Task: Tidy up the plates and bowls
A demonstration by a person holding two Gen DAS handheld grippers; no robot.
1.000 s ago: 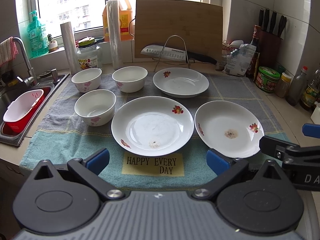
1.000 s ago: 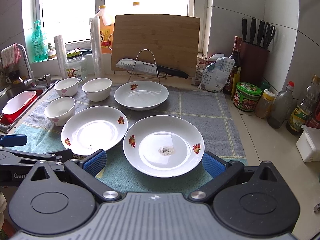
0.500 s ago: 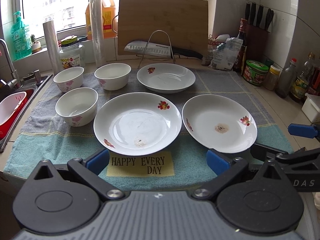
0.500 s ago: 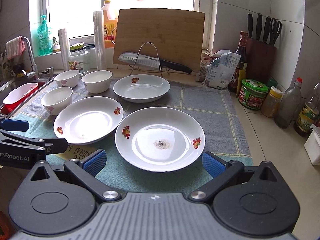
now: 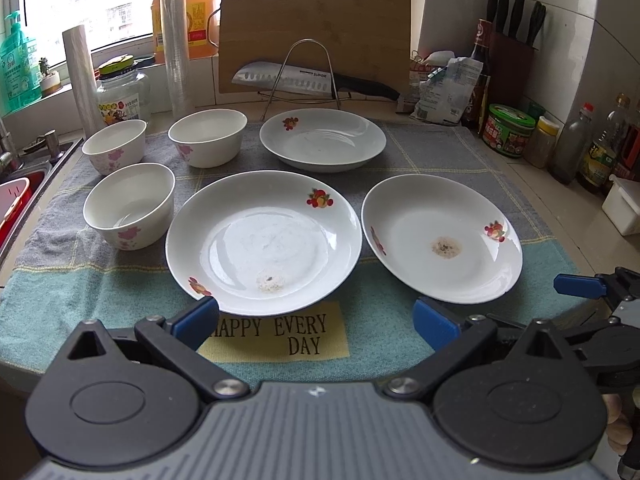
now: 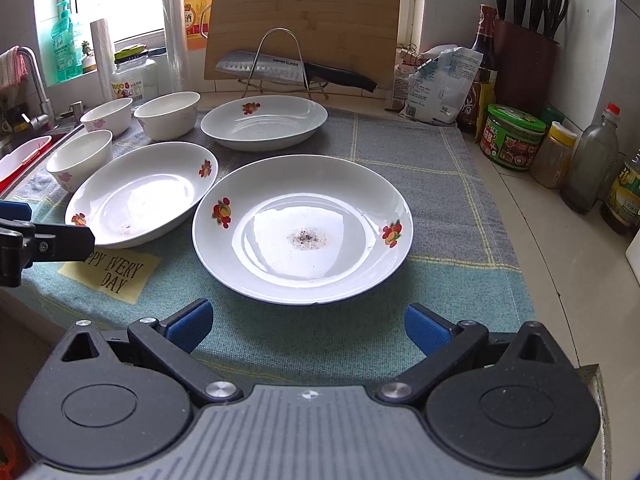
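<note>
Three white plates with red flower prints lie on a towel: a middle plate [image 5: 264, 240] [image 6: 140, 194], a right plate [image 5: 440, 238] [image 6: 302, 228] with a brown crumb stain, and a far plate [image 5: 322, 140] [image 6: 264, 122]. Three white bowls with pink flowers stand at the left: near bowl [image 5: 128, 204] [image 6: 80, 158], far-left bowl [image 5: 114, 146] [image 6: 106, 114], far bowl [image 5: 206, 136] [image 6: 166, 114]. My left gripper [image 5: 316, 316] is open just before the middle plate's near rim. My right gripper [image 6: 306, 322] is open just short of the right plate, holding nothing.
A teal and grey towel [image 5: 440, 148] covers the counter. Behind stand a cutting board [image 5: 316, 28], a knife on a wire rack [image 5: 296, 80], jars and bottles [image 5: 508, 128] at the right, and a knife block [image 6: 524, 68]. A sink with a red basket [image 5: 12, 208] lies left.
Both grippers have moved forward and lower toward the plates, which now look larger. The left view swung to the right. No dish has moved.
</note>
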